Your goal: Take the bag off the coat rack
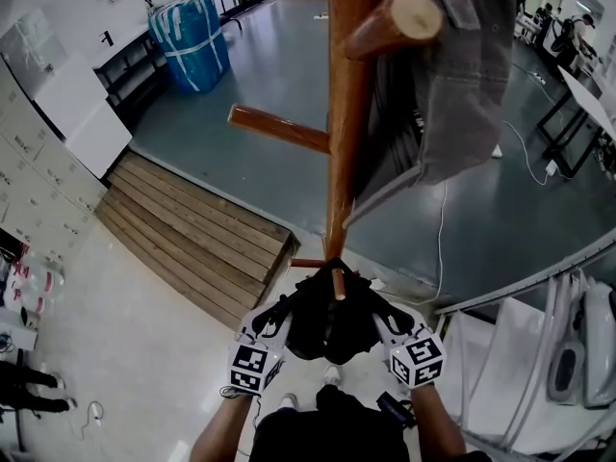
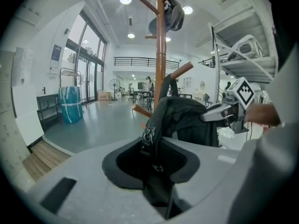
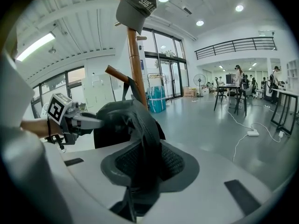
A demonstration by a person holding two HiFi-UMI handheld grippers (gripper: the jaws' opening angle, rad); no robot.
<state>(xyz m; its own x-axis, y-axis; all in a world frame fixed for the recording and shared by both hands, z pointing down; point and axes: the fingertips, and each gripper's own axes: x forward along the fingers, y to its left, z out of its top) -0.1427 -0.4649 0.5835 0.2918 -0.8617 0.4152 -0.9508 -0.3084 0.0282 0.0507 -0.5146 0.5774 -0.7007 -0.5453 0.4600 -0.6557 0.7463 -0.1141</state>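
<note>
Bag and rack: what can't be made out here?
- rack base: all views, behind the bag.
- bag bottom: all views, under its own bulk.
- cap print: right gripper view, too small to read.
- people at the far tables: gripper views, too small.

Left arm (image 1: pixel 219 431) and right arm (image 1: pixel 445 422) reaching forward, left gripper (image 1: pixel 287 308) and right gripper (image 1: pixel 377 308) side by side, tipped a little down, jaws of each pinched on the bag (image 1: pixel 327 330)
</note>
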